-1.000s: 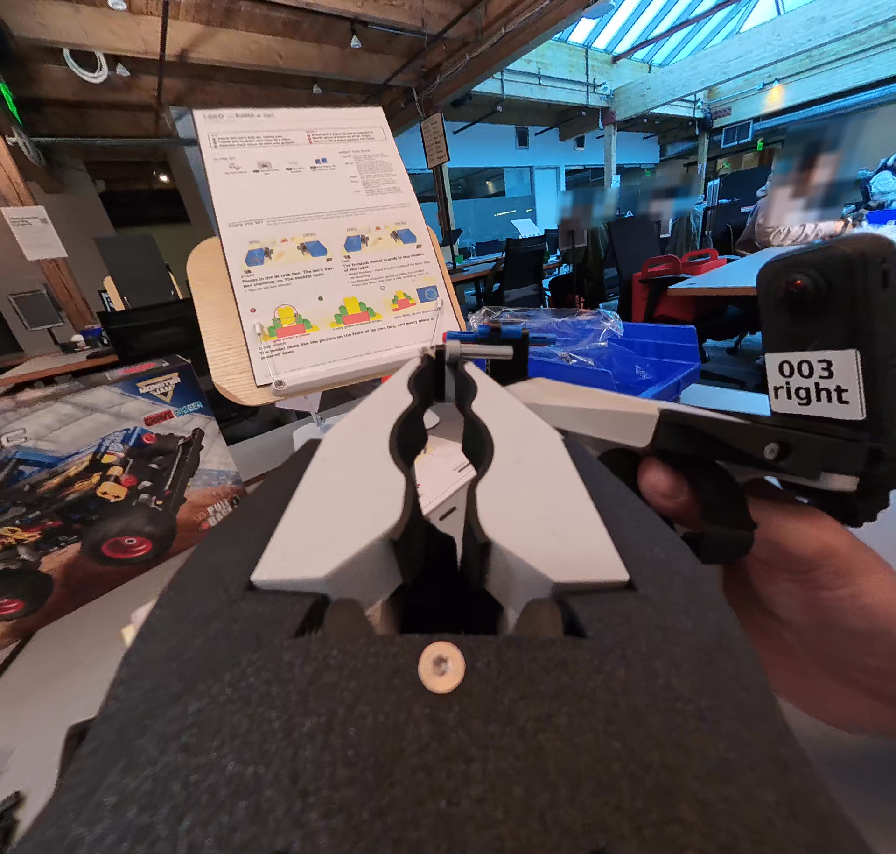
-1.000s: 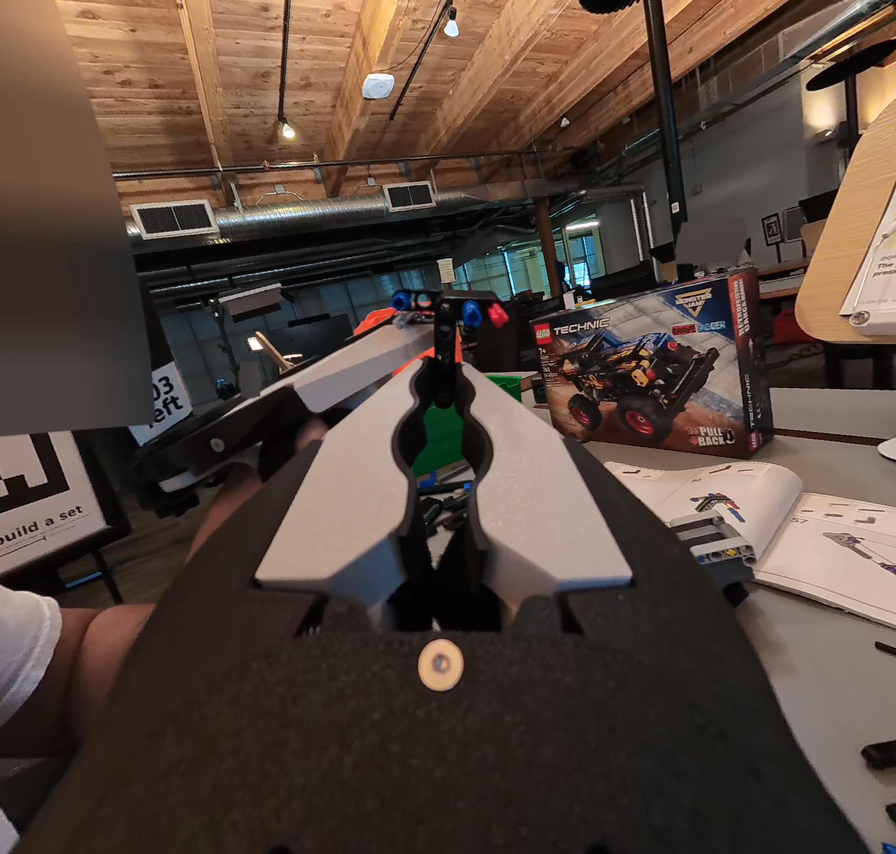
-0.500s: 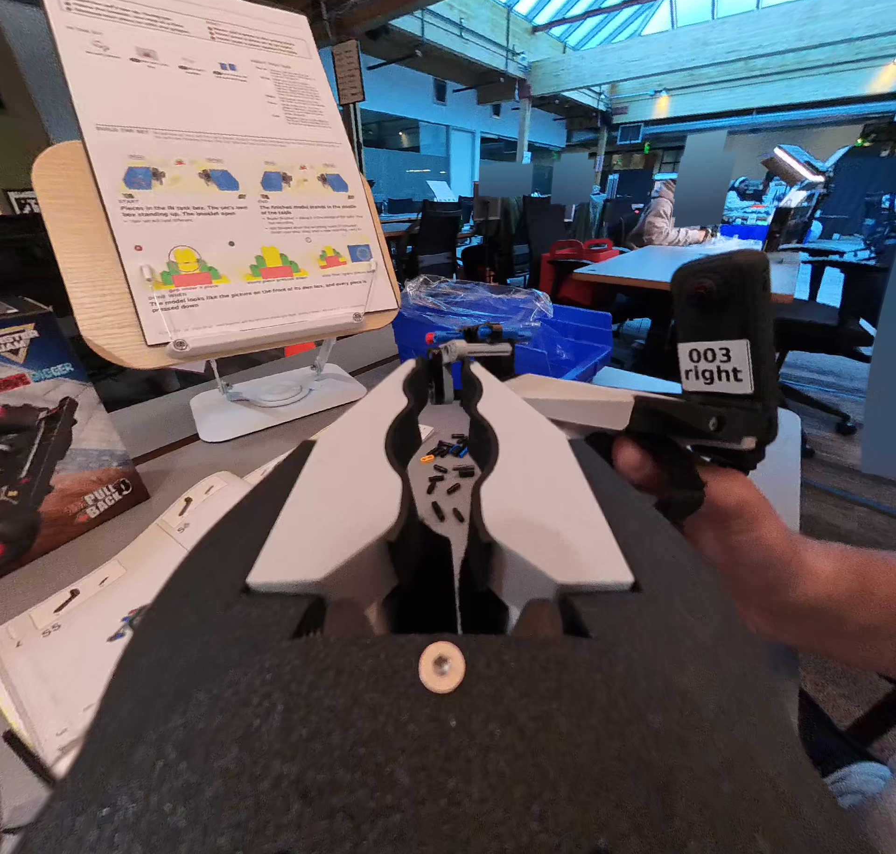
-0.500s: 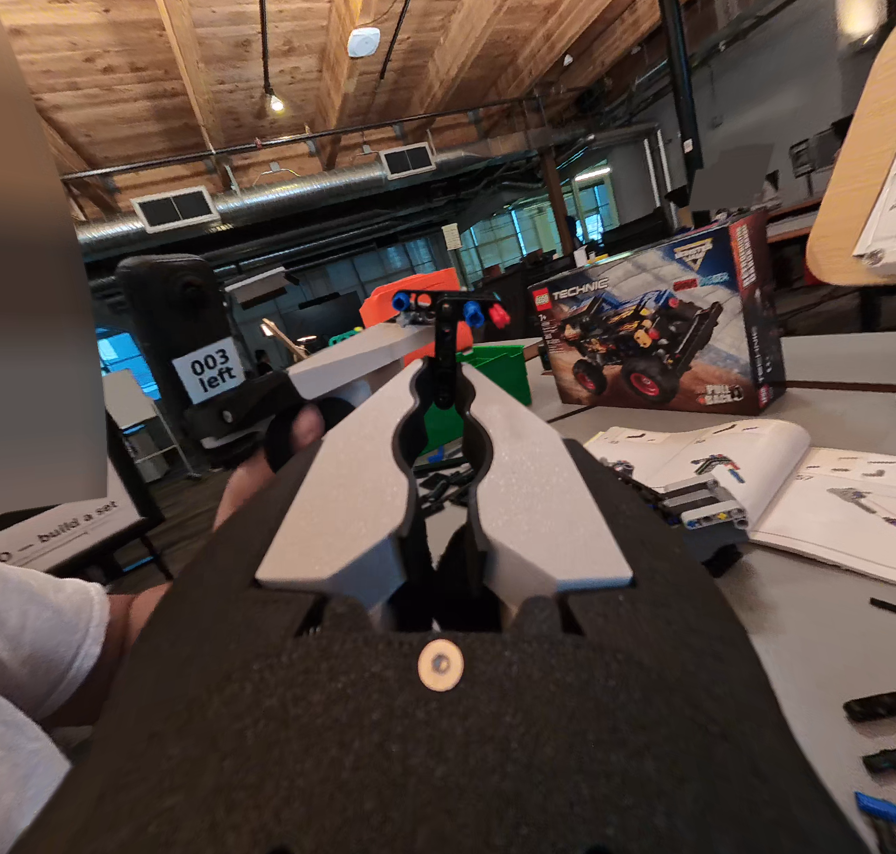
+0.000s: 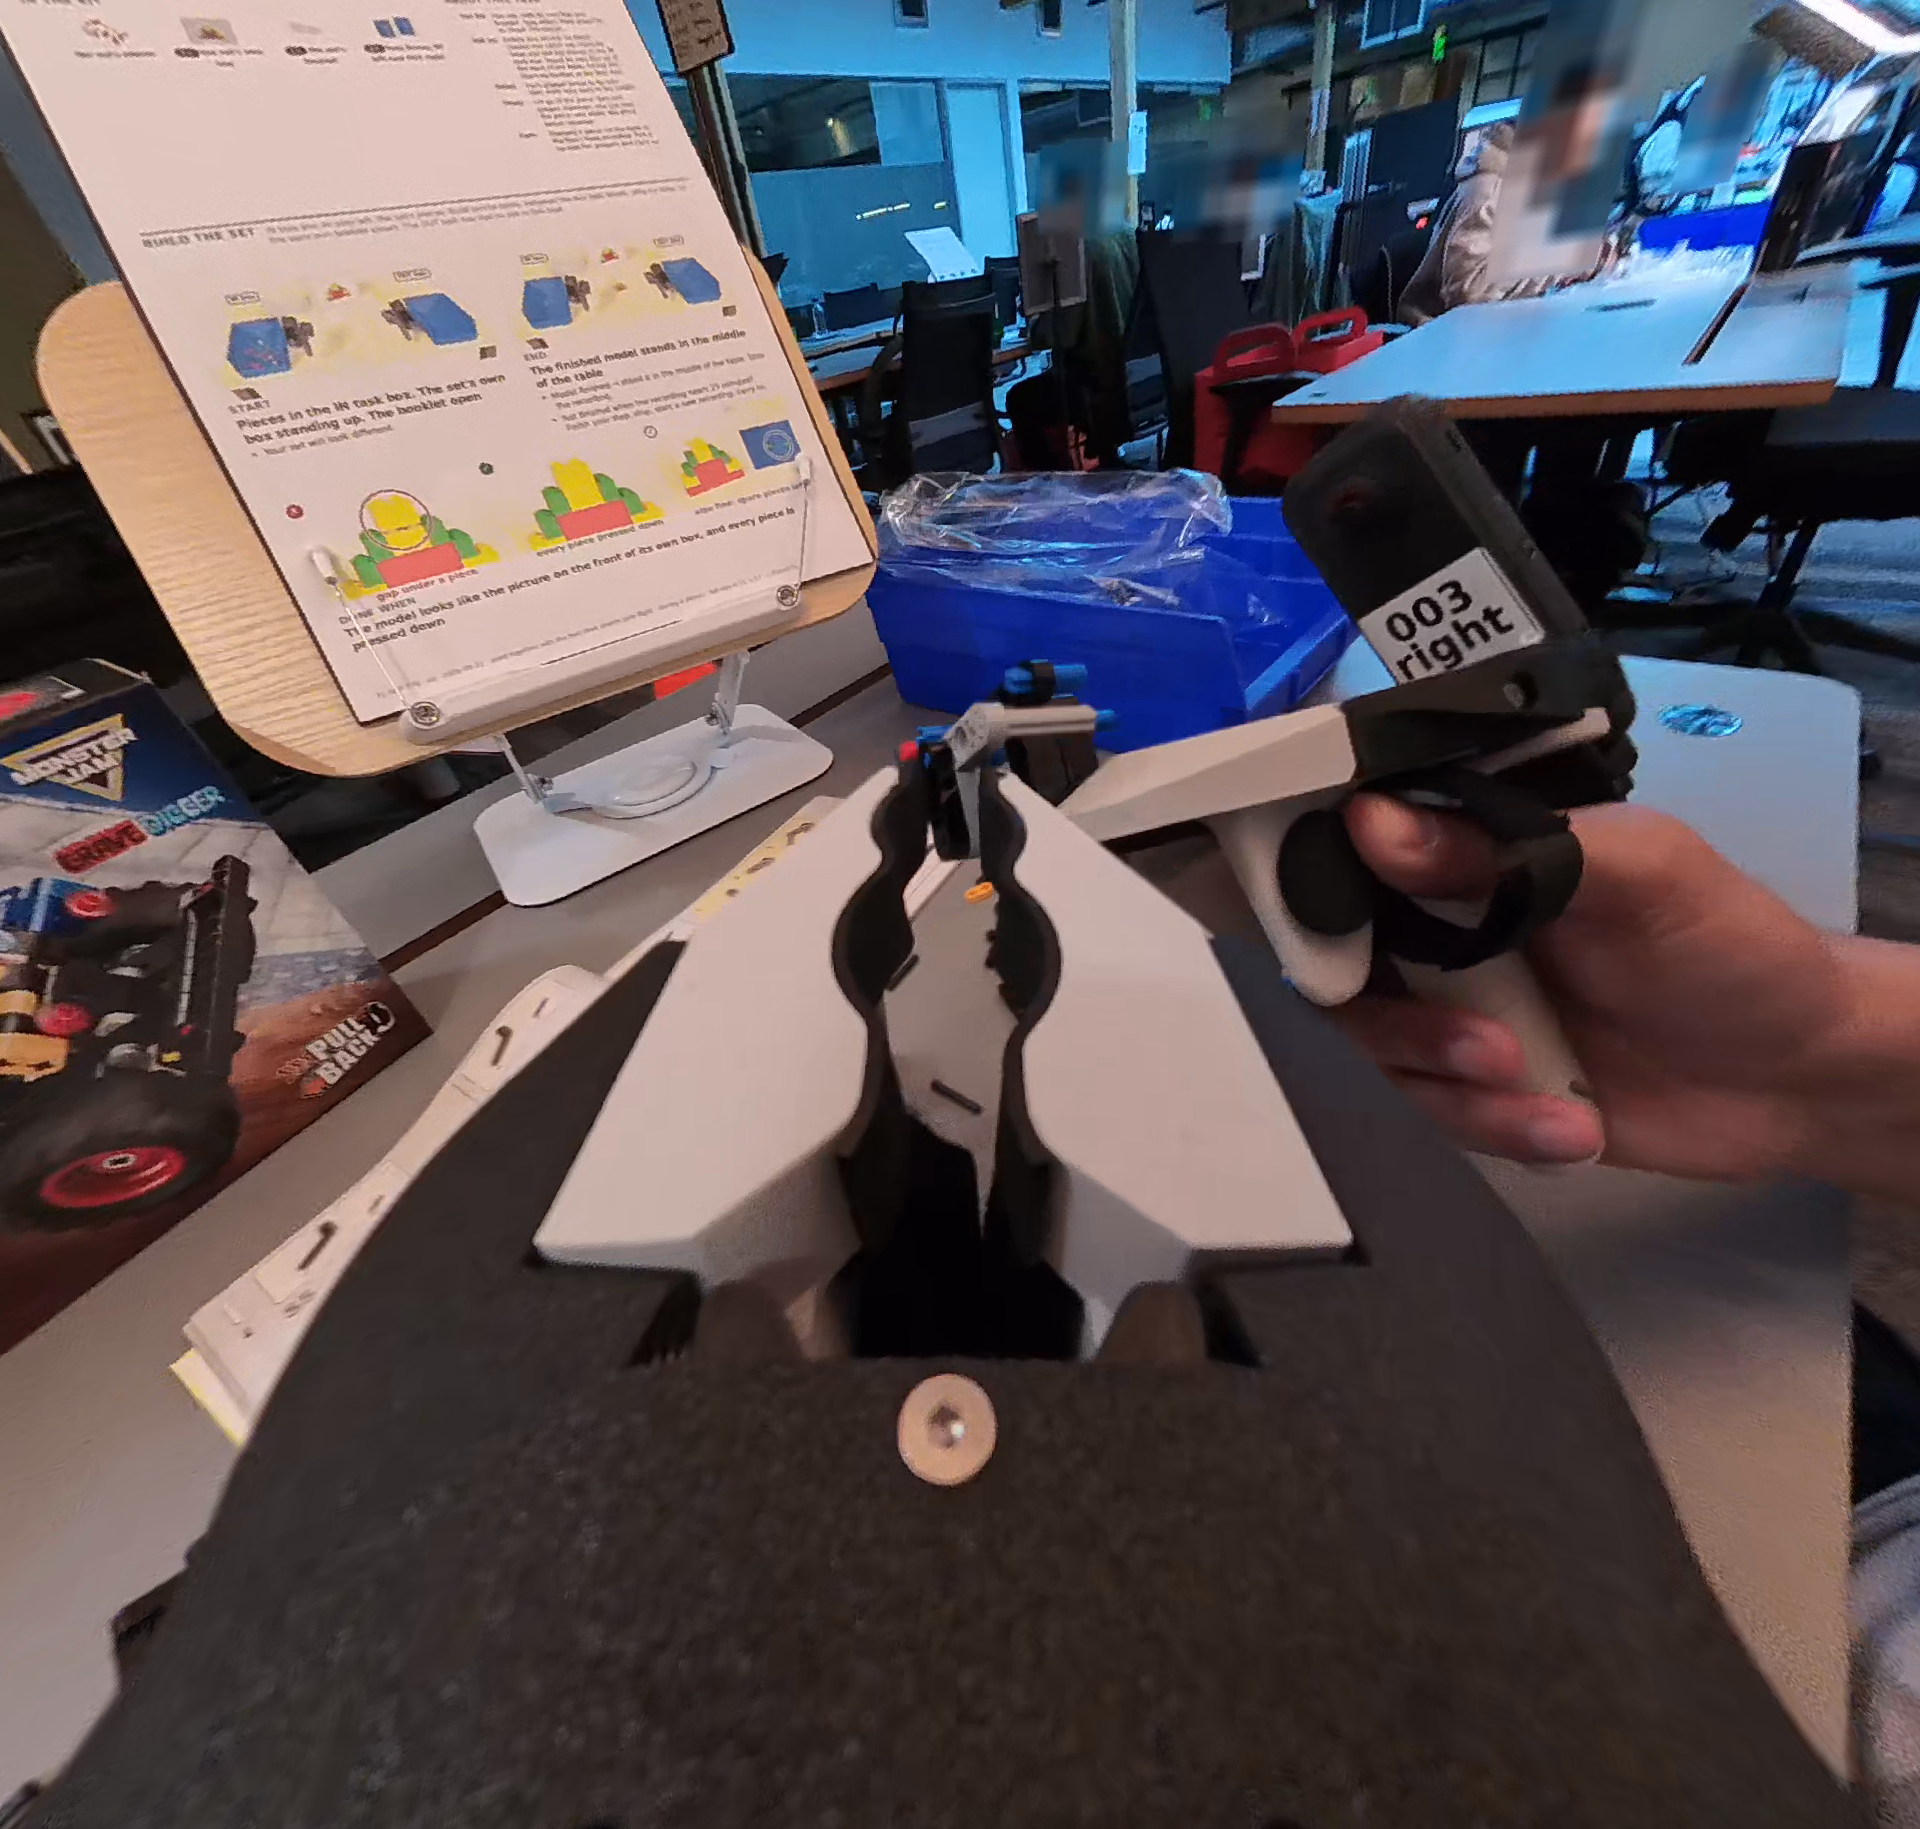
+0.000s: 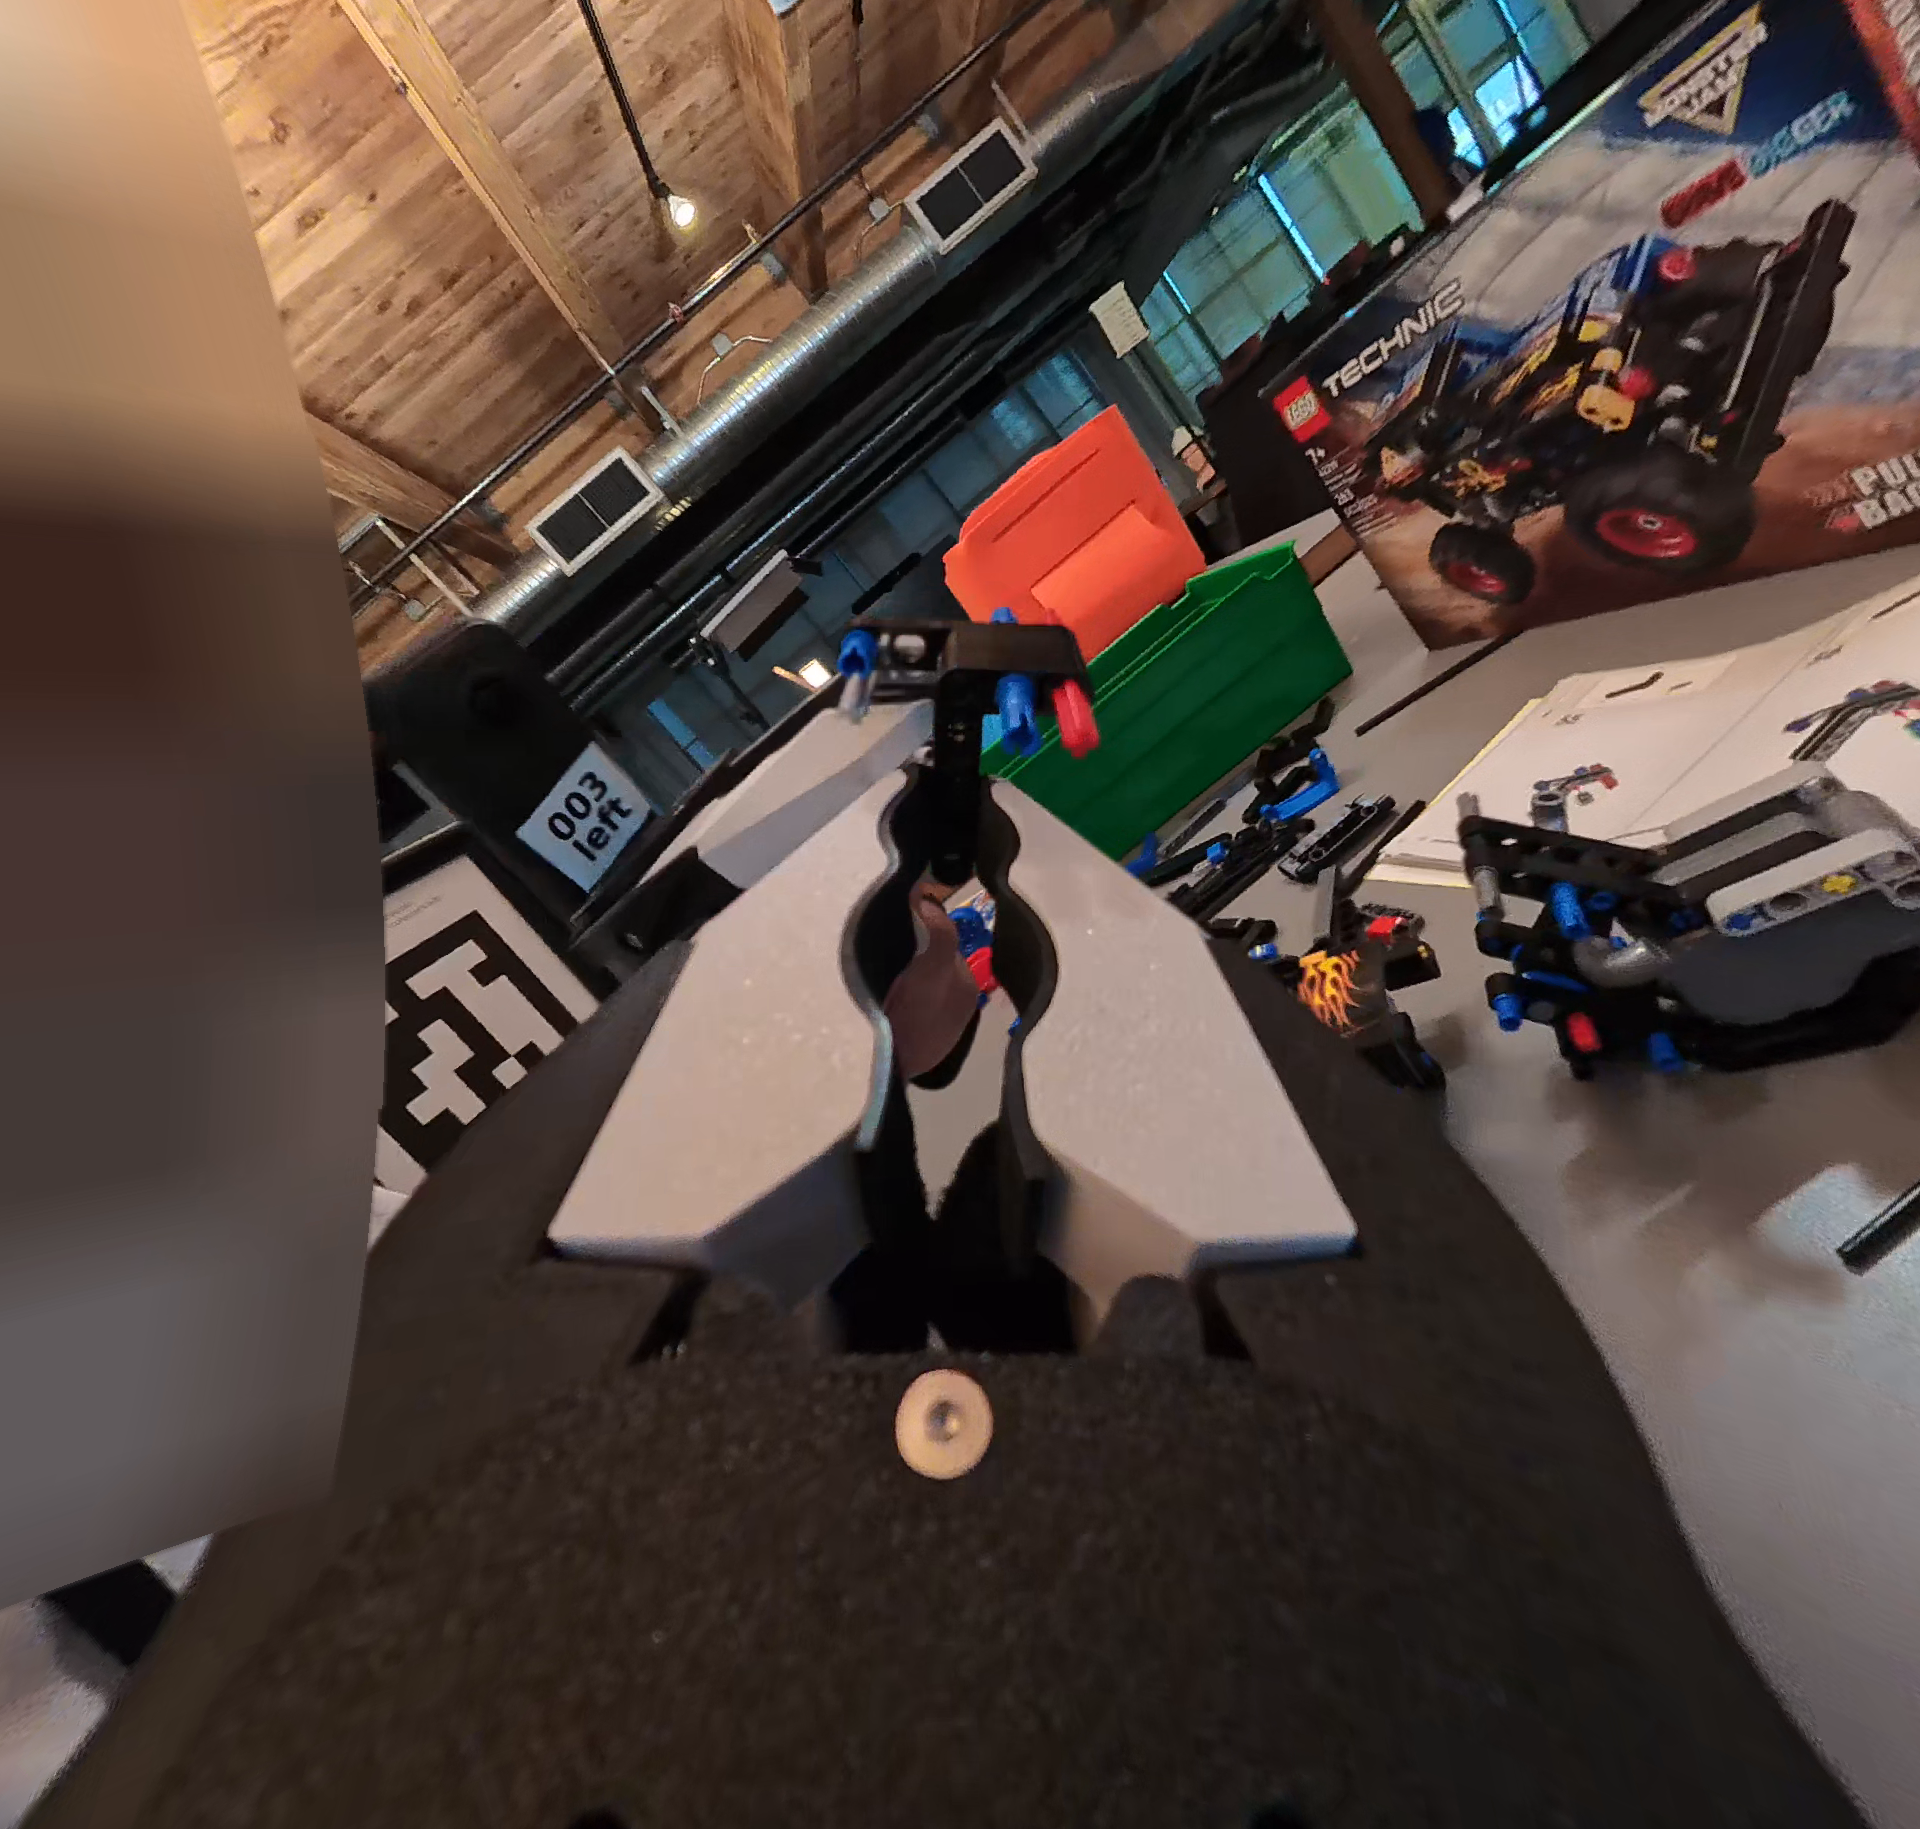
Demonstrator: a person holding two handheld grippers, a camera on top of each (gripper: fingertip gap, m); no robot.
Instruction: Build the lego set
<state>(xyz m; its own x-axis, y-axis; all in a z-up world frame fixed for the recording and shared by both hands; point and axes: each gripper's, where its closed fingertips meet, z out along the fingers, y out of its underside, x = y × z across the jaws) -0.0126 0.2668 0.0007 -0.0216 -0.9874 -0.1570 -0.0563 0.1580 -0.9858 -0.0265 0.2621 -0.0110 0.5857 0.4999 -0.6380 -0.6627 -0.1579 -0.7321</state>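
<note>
While both tools meet in mid-air above the grey table [image 6: 1558, 1208], I see one small lego sub-assembly [image 6: 966, 678] shared between them; my right gripper [image 6: 951, 834] is clamped on its black upright beam, tips pressed against the beam's sides; the beam carries a black cross-piece on top with blue pins and a red pin sticking out; my left gripper [image 5: 951, 813] is pinched on the same sub-assembly [image 5: 997, 740] from the other side, gripping a dark part next to a light grey piece; its tips are close together on that part, wider gap lower down between the wavy pads; a hand [image 5: 1621, 990] holds the right tool's handle in the left wrist view; partly built chassis [image 6: 1662, 927] lies on the table to the right, black frame with blue and red pins, touching the open instruction booklet [image 6: 1662, 730]; loose black and blue parts [image 6: 1278, 834] are scattered between chassis and green bin [image 6: 1174, 709]; orange bin [image 6: 1070, 553] sits behind the green one; set box [image 6: 1621, 356] stands upright at the far edge; left wrist view shows a printed sheet on a wooden stand [image 5: 156, 491], with a blue bin [image 5: 1091, 616] holding clear plastic bags just beside it.
</note>
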